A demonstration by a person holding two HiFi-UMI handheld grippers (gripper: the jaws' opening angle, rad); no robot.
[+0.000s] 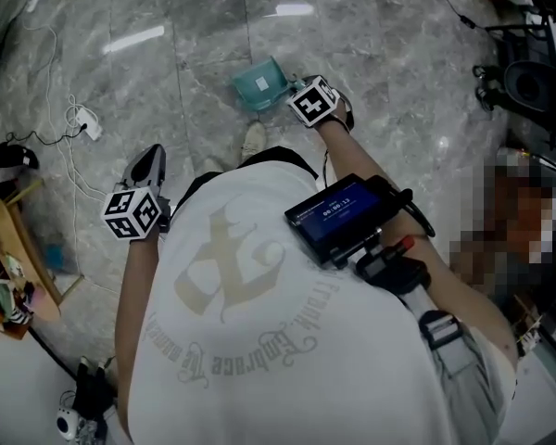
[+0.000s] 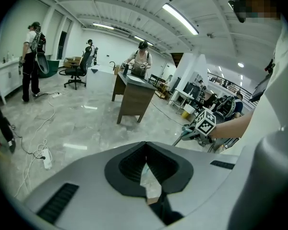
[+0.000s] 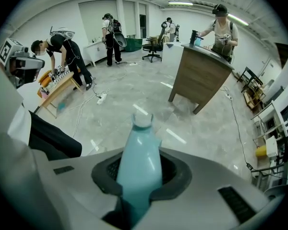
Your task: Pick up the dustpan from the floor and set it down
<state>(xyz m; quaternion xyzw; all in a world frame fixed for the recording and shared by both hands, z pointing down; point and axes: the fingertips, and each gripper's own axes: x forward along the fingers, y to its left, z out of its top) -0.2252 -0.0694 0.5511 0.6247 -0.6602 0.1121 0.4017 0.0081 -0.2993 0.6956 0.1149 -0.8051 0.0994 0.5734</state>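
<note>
— Jaws?
— I'm clamping my right gripper (image 3: 140, 183) on the teal dustpan (image 1: 259, 83) by its handle (image 3: 139, 152). My left gripper (image 2: 145, 169) is hanging closed, empty.
— Handling?
— I'm judging it light, stiff, slick plastic; the handle's the hold. It's hanging low by the glossy marble floor (image 1: 167, 72), contact unclear. Wooden desk (image 3: 199, 75) beyond.

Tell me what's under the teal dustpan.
Only grey marble floor shows around the teal dustpan, whose handle sits clamped in the right hand-held gripper. The patch directly beneath is covered by the pan, so whether it touches the floor cannot be told.
</note>
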